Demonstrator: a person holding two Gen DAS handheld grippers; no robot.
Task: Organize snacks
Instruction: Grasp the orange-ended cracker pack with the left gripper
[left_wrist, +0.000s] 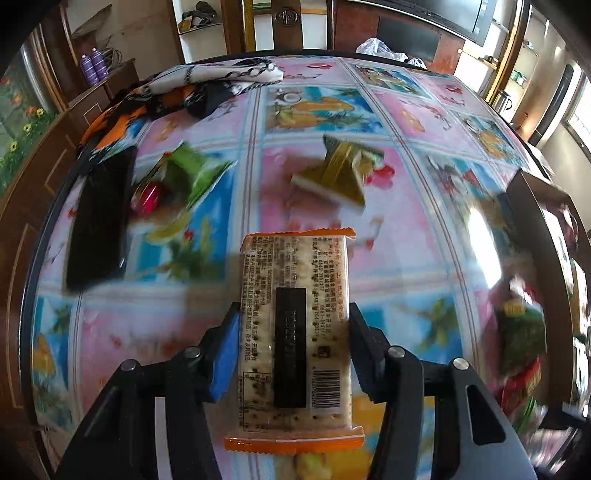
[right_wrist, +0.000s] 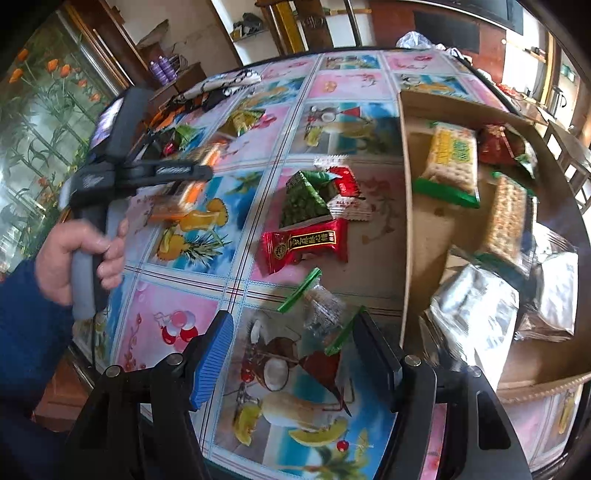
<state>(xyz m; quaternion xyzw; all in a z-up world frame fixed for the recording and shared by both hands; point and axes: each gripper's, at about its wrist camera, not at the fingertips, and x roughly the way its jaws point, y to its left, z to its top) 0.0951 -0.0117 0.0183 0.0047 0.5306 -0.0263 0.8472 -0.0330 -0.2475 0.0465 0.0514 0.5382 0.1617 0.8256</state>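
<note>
Left gripper (left_wrist: 293, 354) clamped on orange-edged cracker pack (left_wrist: 293, 332), pack lengthwise between pads, above table (left_wrist: 406, 258). Right gripper (right_wrist: 295, 354) jaws apart, clear green-ended wrapper (right_wrist: 321, 310) on tablecloth between fingertips, untouched. Red candy pack (right_wrist: 306, 243) beyond it. Cardboard box (right_wrist: 406, 221) just right, holding crackers.

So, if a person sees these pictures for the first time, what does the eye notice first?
Probably the cracker packet with orange ends, between the pads of the left gripper in the foreground of the left wrist view. Next, the cardboard box at the right of the right wrist view, already holding several snacks. Between them, loose snacks lie on the bright fruit-patterned tablecloth, among them a red packet.
</note>
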